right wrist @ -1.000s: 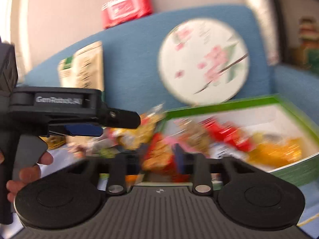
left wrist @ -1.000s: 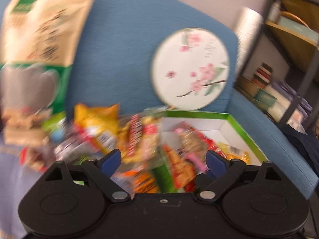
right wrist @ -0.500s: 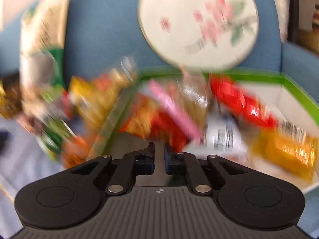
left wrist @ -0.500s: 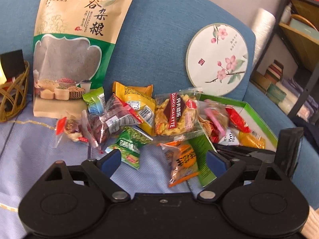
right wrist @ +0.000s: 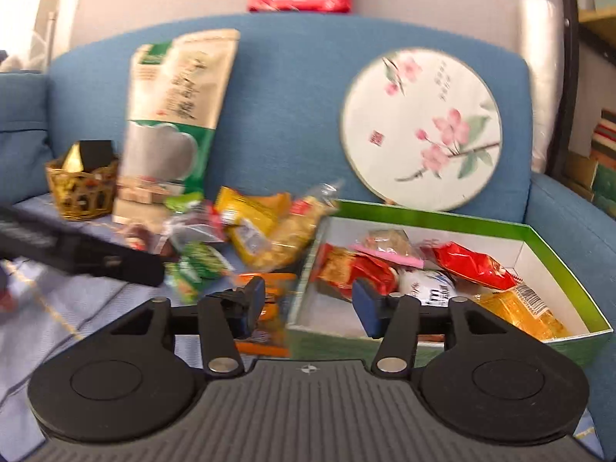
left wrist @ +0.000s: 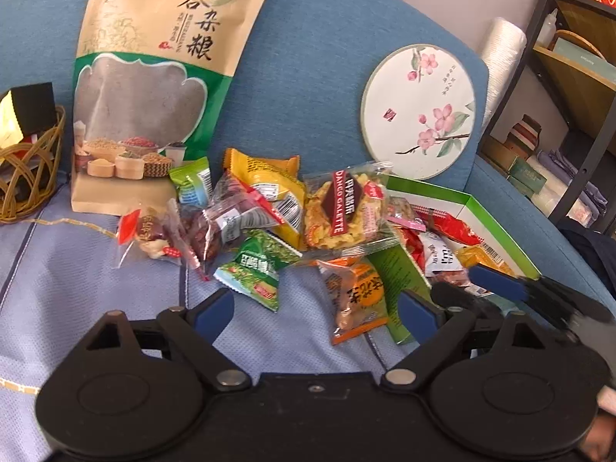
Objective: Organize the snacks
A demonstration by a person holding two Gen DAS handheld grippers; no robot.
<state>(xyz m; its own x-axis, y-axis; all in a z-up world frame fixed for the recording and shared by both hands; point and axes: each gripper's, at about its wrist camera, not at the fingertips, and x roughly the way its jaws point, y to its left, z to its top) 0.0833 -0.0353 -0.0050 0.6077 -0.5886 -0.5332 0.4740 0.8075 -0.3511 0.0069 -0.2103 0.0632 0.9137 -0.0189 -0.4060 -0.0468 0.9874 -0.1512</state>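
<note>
Orange snack packet (left wrist: 356,294) between left gripper (left wrist: 315,308) jaws, ungripped; both jaws wide.

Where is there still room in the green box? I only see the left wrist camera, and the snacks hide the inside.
Observer: The right wrist view looks into the box. Its white floor is bare at the near left corner; the packets lie toward the back and right.
Operator: Is the other gripper holding a snack?
Observer: No. The right gripper is open, with nothing between its fingers, and it hangs over the box's near left edge.
</note>
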